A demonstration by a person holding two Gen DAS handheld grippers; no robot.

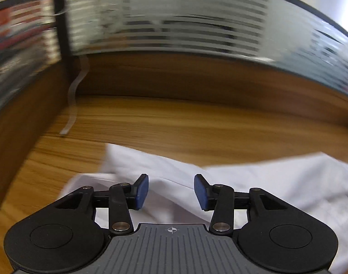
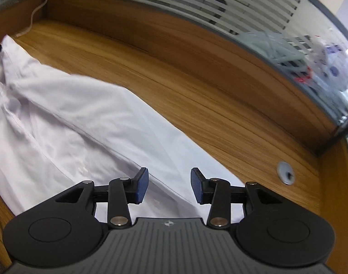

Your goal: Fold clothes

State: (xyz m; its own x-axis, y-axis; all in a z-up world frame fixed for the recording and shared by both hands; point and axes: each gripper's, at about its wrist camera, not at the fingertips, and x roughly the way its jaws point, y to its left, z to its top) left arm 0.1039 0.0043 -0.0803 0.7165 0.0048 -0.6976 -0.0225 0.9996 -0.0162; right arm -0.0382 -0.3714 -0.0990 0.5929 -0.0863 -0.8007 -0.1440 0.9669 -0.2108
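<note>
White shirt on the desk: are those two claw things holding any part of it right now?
No. The left gripper and right gripper both have jaws apart, nothing between the pads. The white shirt lies loose on the wooden desk.

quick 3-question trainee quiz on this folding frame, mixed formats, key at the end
1. True or false: the left gripper is clamped on the white shirt.
2. What lies on the wooden desk by the right-hand partition, right wrist view? A) grey round cable cap B) red mug C) scissors
3. Fill in: the right gripper has its blue pads ____, nothing pinched.

Key: 1 false, jaws apart above the cloth; 2 A; 3 apart (open).
</note>
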